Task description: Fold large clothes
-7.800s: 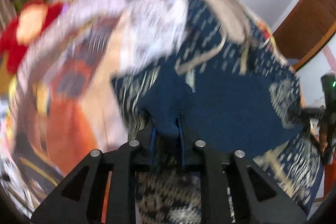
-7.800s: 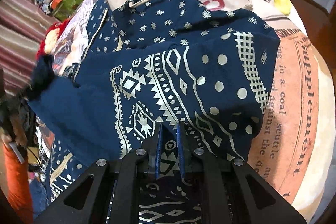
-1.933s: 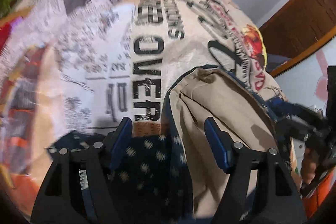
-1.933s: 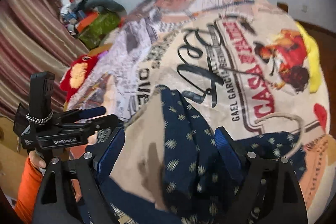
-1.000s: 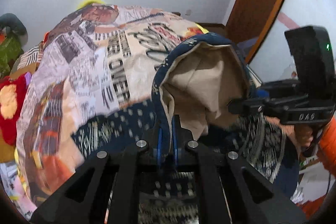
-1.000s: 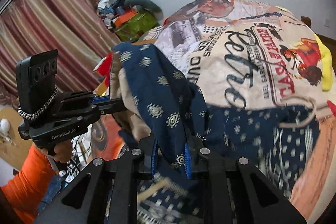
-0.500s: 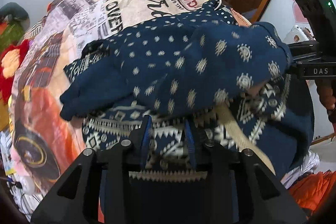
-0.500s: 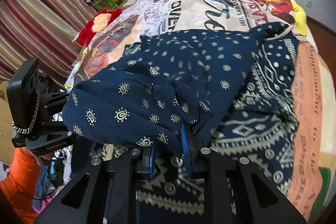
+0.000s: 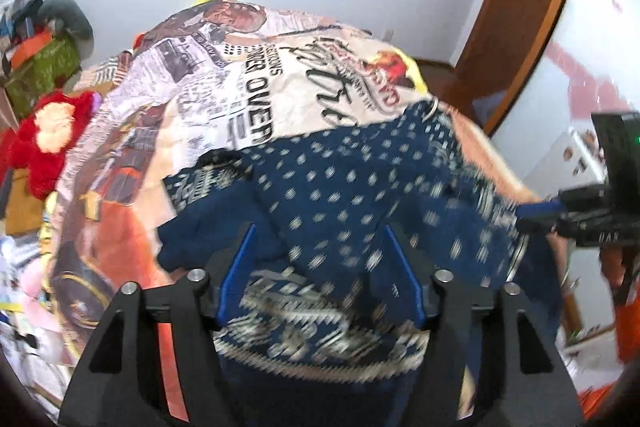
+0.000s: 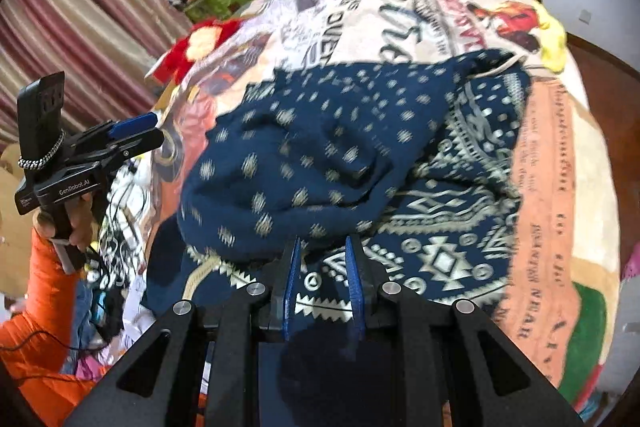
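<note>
Navy cloth [image 9: 340, 187] with pale dots and a zigzag border lies bunched on the bed [image 9: 248, 75], near its close edge, on top of a bedspread printed with newsprint, big black lettering and orange pictures. Its dotted part is folded over the patterned part; in the right wrist view the dotted layer [image 10: 320, 155] sits to the left and the geometric border spreads out to the right, with a pale cord at the far corner.

The left gripper [image 9: 318, 267] stands wide, its blue fingers [image 9: 240, 259] apart over the near hem; its jaws have just been opening, and the cloth lies under and between them without being pressed. From the right wrist view the same gripper [image 10: 132, 131] shows at the left edge, clear of the cloth, held in a hand [image 10: 68, 223] with an orange sleeve.

The right gripper [image 10: 320, 263] is narrow, its blue fingers [image 10: 290, 279] close together at the near edge of the cloth. Dark fabric shows low between them, but whether they pinch it is hard to tell through the blur. In the left wrist view this gripper [image 9: 536, 215] reaches in from the right, its blue tips at the cloth's right edge.

A red plush toy [image 9: 44, 143] lies at the bed's left side, striped curtains [image 10: 80, 11] hang beyond, and a wooden door frame [image 9: 532, 7] stands at the right.
</note>
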